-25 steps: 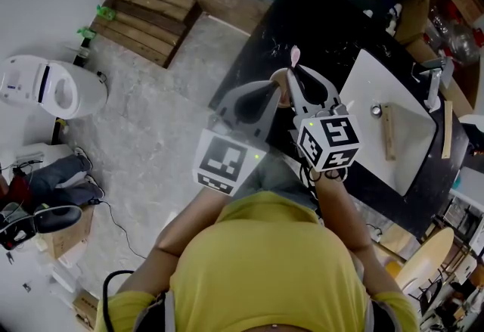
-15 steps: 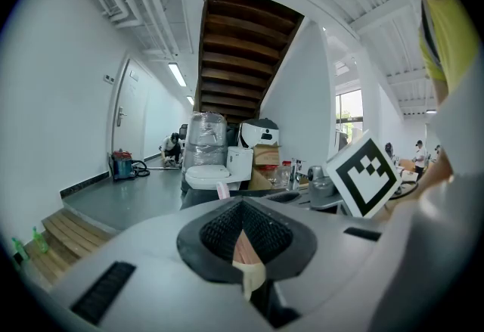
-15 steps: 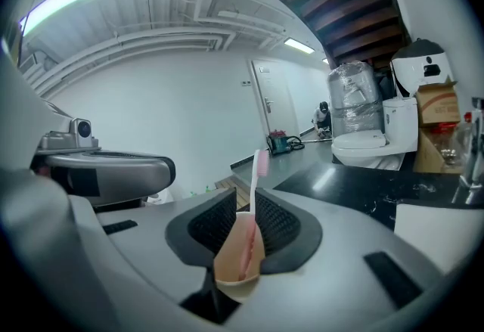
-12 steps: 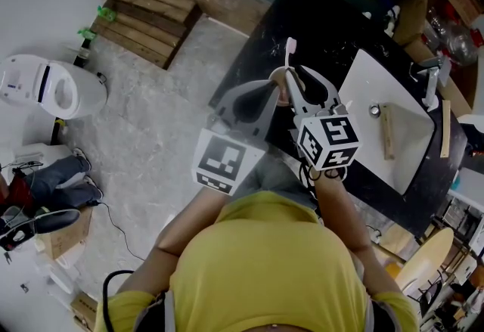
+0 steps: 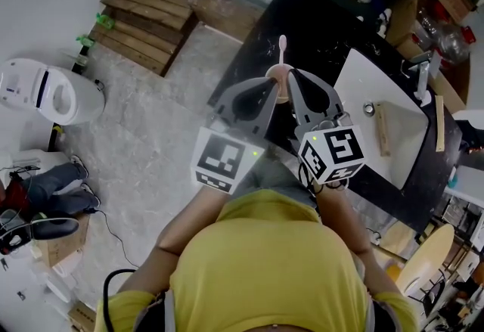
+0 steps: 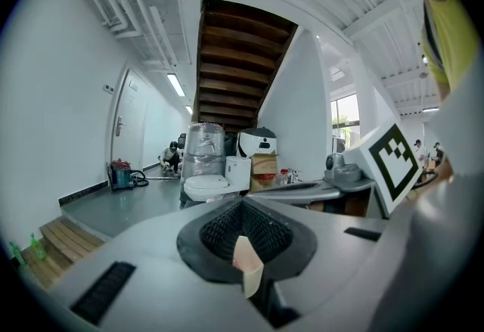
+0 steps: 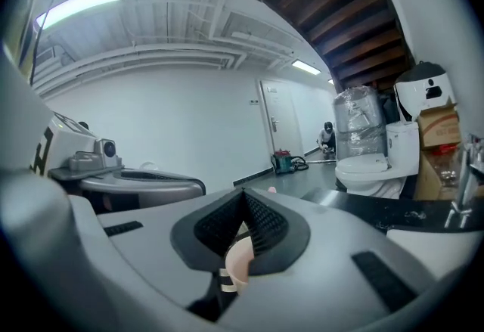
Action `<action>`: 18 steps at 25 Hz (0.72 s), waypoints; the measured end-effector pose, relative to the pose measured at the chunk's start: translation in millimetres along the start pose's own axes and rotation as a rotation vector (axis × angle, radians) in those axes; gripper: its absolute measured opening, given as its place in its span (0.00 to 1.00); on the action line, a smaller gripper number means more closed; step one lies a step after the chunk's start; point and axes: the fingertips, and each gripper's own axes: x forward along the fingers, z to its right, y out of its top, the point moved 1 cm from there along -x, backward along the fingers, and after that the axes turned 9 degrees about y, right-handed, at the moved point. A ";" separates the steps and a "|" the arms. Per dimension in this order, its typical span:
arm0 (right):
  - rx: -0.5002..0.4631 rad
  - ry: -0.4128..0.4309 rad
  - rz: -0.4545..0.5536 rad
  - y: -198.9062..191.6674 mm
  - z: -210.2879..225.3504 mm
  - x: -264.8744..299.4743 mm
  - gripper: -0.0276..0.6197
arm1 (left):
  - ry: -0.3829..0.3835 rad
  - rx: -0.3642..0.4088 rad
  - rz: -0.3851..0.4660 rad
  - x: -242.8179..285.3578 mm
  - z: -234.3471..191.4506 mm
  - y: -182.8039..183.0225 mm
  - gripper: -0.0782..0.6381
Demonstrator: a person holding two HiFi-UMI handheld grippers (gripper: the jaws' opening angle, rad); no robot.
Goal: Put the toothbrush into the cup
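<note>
In the head view my two grippers meet over the black counter (image 5: 318,20). A small pink cup (image 5: 279,81) is pinched between them. The left gripper (image 5: 270,88) is shut on the cup's rim, a pale pink edge (image 6: 247,266) showing between its jaws. A pink-headed toothbrush (image 5: 282,49) stands nearly upright out of the cup. The right gripper (image 5: 293,81) is shut on the toothbrush; its striped handle (image 7: 224,281) shows between the jaws, right against the cup (image 7: 242,256).
A white sink basin (image 5: 378,85) with a tap (image 5: 418,69) and a wooden strip (image 5: 383,128) lies right of the grippers. A wooden pallet (image 5: 147,17) and a white toilet (image 5: 45,88) stand on the floor at left. Boxes crowd the far right.
The toothbrush has swung from leaning right to nearly upright, its head now straight above the cup. Both grippers stay together at the cup.
</note>
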 end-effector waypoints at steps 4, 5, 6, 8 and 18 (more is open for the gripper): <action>-0.042 0.005 0.039 19.3 -18.0 -14.6 0.07 | -0.006 0.006 0.042 -9.4 5.7 13.4 0.12; -0.055 0.006 0.047 23.7 -22.4 -17.9 0.07 | -0.008 0.008 0.052 -11.9 7.0 16.9 0.12; -0.065 0.008 0.055 27.7 -26.7 -21.3 0.07 | -0.010 0.011 0.062 -14.4 8.4 20.2 0.12; -0.080 0.010 0.067 33.8 -33.7 -28.4 0.07 | -0.013 0.015 0.079 -19.3 11.1 26.0 0.12; -0.142 -0.006 0.110 49.5 -59.6 -57.0 0.07 | -0.018 0.032 0.130 -44.7 23.0 43.0 0.12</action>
